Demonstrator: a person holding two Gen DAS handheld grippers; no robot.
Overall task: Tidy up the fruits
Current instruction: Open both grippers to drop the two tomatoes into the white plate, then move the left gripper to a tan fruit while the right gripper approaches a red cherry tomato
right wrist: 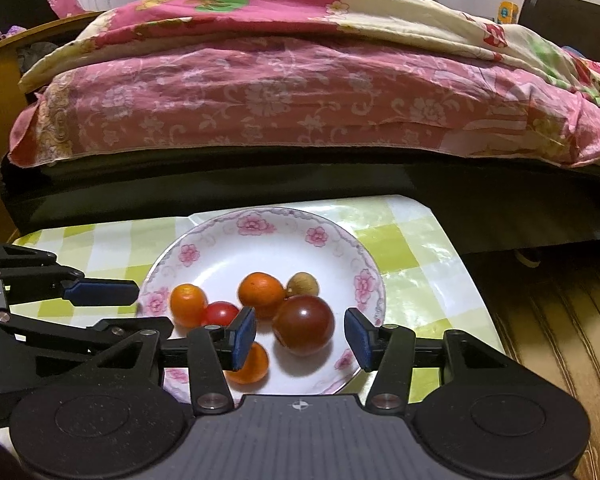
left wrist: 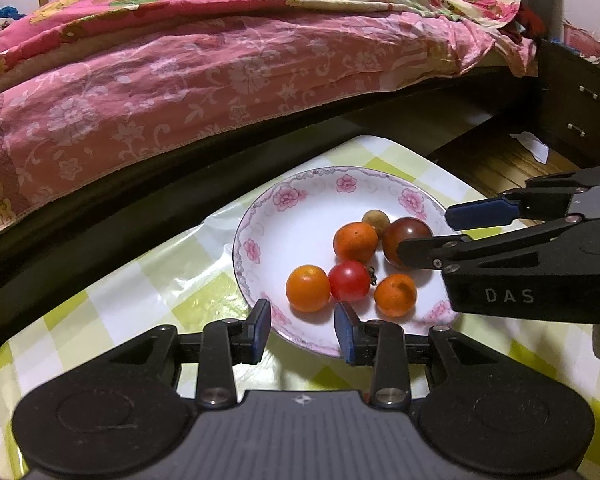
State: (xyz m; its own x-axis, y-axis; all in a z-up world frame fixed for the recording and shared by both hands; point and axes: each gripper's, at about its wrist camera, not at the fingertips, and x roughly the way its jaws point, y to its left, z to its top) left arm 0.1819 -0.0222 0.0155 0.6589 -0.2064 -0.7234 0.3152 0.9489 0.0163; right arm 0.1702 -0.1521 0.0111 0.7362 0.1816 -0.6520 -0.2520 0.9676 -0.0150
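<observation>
Nearest to us, our left gripper [left wrist: 303,330] hangs over the near rim of the white shallow plate with pink flower sprigs round its border [left wrist: 300,208]; its blue pads [left wrist: 262,326] stand a narrow gap apart with nothing between them. Our right gripper [right wrist: 301,336] has its jaws parted somewhat wider, and the large dark red-brown tomato [right wrist: 303,325] sits in line between the pads but untouched by either, as far as we can judge.

All the fruit lies on the plate: three glossy orange round fruits, one [left wrist: 308,288] just ahead of the left pads, a small bright red cherry tomato [left wrist: 349,280] touching it, and a small dull tan-brown fruit [right wrist: 302,284] at the back.

What could go wrong: the fruits are smooth, round and packed together, so a pad closing off-centre could squirt one sideways and set its neighbours rolling over the low rim. The two grippers work close over one plate and could knock each other. The plate stands on a glossy green-and-white checked tablecloth [left wrist: 160,280], so a push might slide it.

From the right wrist view, the left pad hides part of the nearest orange fruit [right wrist: 252,364], and the red tomato is half covered. We see no second container. Beyond, the bed with its pink flowered quilt [right wrist: 300,100] blocks the room.
</observation>
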